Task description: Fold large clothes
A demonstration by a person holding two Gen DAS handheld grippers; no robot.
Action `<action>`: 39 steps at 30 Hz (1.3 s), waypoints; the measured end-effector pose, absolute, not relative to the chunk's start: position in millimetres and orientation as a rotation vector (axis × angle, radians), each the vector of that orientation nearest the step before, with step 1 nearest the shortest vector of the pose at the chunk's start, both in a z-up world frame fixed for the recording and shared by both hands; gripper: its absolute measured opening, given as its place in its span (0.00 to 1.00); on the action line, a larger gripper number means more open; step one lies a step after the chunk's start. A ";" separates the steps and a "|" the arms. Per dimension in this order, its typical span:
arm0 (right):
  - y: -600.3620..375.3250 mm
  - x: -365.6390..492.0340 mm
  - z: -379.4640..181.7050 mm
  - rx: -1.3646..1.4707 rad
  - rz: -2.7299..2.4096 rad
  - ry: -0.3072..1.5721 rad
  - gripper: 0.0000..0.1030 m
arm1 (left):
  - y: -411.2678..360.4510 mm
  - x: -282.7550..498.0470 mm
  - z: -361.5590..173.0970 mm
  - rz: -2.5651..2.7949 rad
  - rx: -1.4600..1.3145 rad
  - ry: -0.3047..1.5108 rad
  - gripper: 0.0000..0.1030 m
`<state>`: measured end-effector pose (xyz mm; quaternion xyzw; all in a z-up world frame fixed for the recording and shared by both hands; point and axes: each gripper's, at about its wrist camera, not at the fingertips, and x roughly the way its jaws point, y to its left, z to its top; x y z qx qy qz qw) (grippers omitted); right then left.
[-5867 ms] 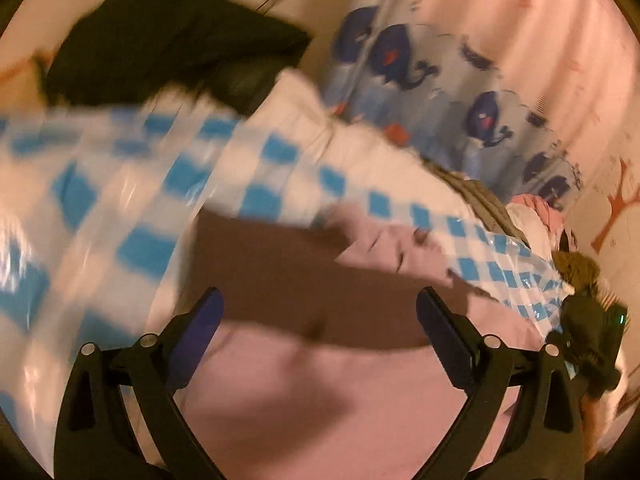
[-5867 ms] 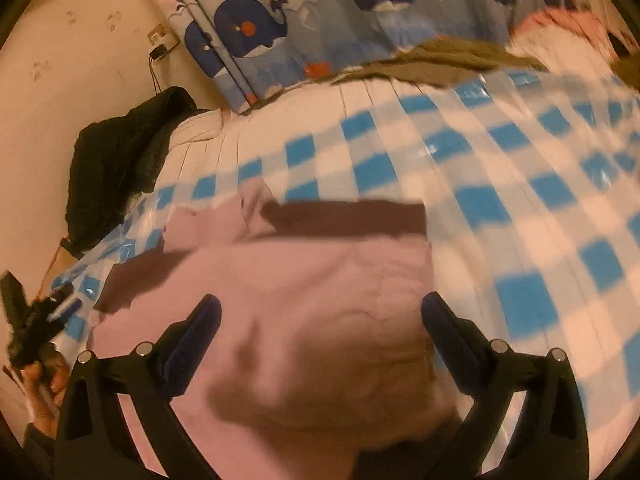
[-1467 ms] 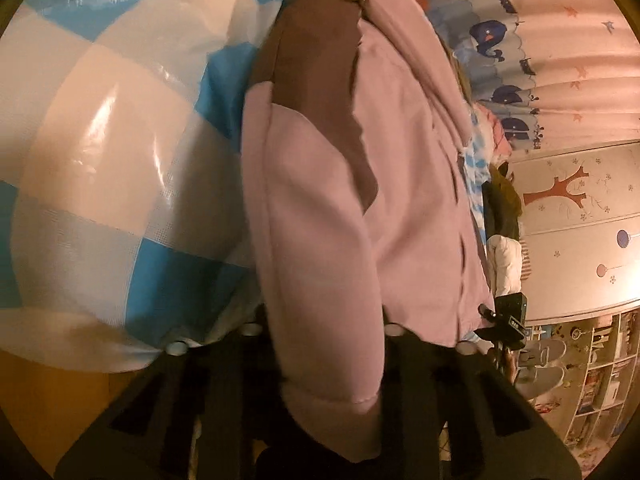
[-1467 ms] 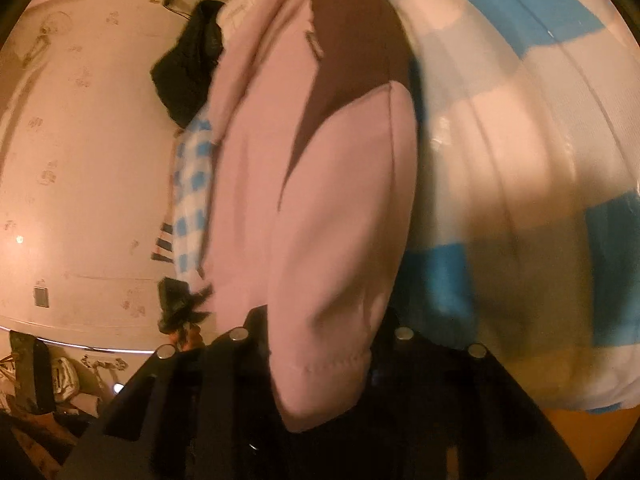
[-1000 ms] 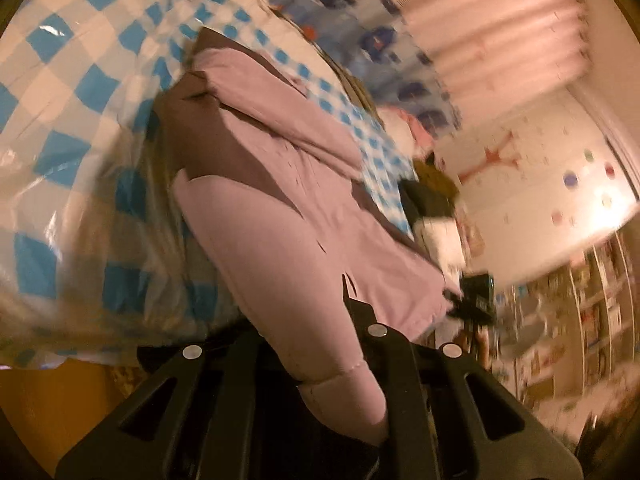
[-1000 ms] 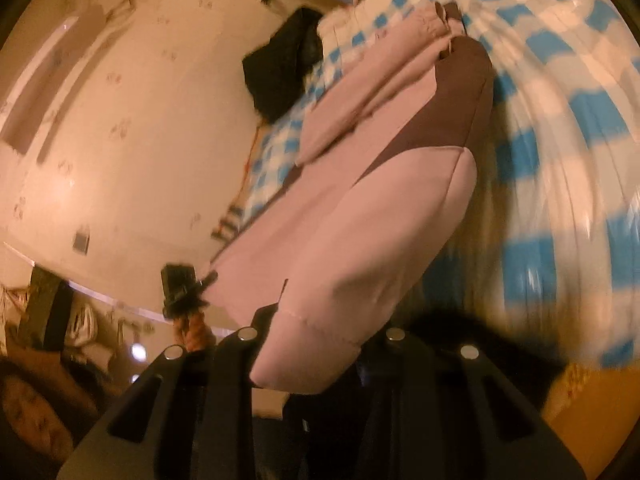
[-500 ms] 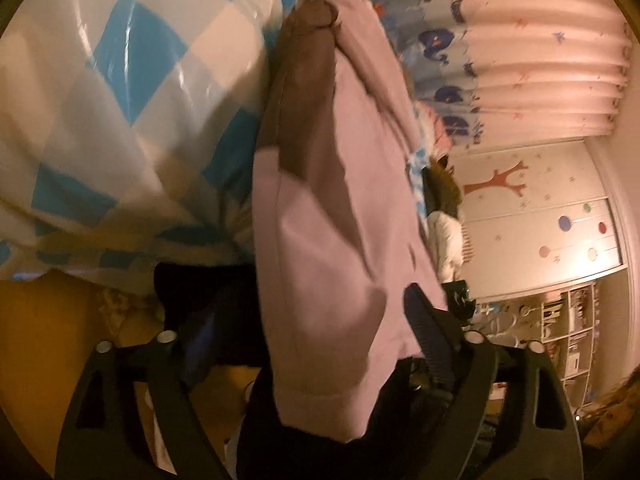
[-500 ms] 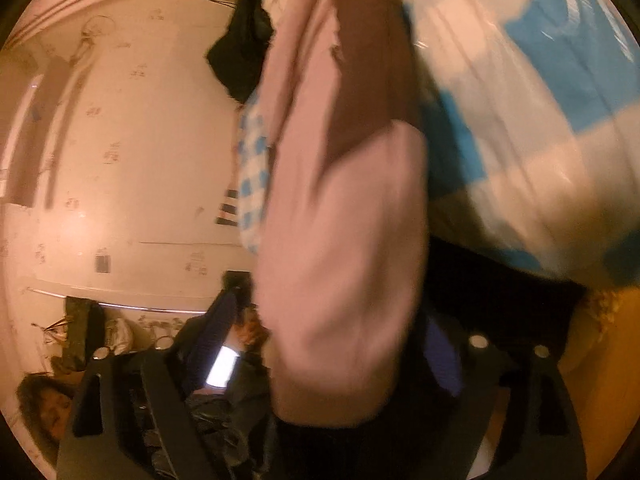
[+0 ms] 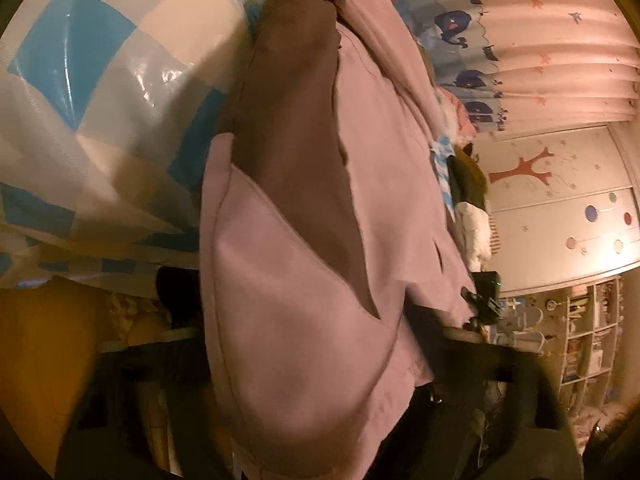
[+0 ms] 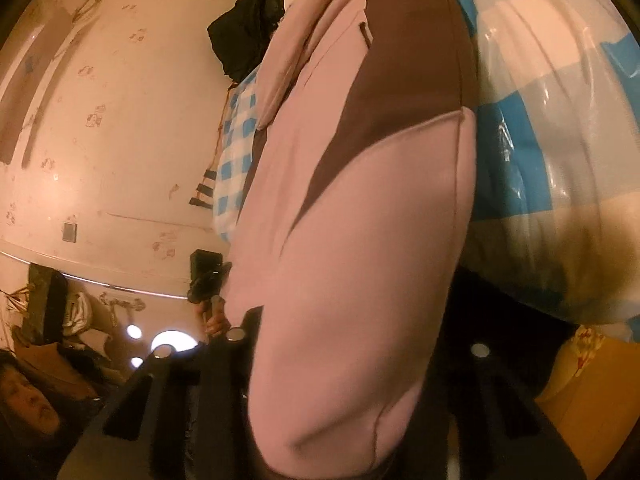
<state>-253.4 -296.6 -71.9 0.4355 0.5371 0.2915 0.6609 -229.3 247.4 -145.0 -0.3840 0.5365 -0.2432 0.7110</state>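
At the near edge of the bed point(image 9: 100, 80), which is covered with a glossy blue-and-white checked sheet, the pink and brown garment point(image 9: 304, 280) hangs over the side, its far part lying up on the sheet. In the left wrist view the left gripper point(image 9: 320, 420) has the pink fabric draped between its dark fingers; its jaws are closing, but whether the pads already press the cloth cannot be told. In the right wrist view the right gripper point(image 10: 352, 400) likewise has the garment point(image 10: 360, 240) running down between its fingers, its jaws closing, and the grip itself is hidden by fabric.

Only the left view shows the whale-print curtain point(image 9: 460, 28), the pink pleated curtain point(image 9: 560, 60), a wardrobe with a tree decal point(image 9: 528, 168) and shelves point(image 9: 588, 340) at the far right. Only the right view shows the pale wall point(image 10: 120, 140) with small paw-like marks, a dark garment point(image 10: 248, 32) at the bed's far end, and a person at the lower left. Each view catches the other gripper's black camera beside the hanging hem. No readable writing or brand shows in either view.
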 end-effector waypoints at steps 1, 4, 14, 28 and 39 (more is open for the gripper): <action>-295.9 -253.9 -70.0 0.986 0.657 1.205 0.30 | 244.0 -230.5 -143.3 -0.520 -0.838 1.198 0.22; -294.4 -255.9 -56.5 0.989 0.663 1.149 0.27 | 236.9 -236.6 -121.2 -0.498 -0.791 1.142 0.11; -299.5 -292.4 -1.2 0.968 0.738 1.023 0.24 | 234.6 -279.0 -18.1 -0.701 -0.635 0.957 0.10; -316.5 -315.8 -68.7 1.076 0.726 1.182 0.59 | 261.6 -298.0 -130.4 -0.698 -0.851 1.114 0.74; -310.1 -327.5 -29.1 1.116 0.730 0.937 0.27 | 238.8 -306.5 -76.5 -0.609 -0.768 0.995 0.11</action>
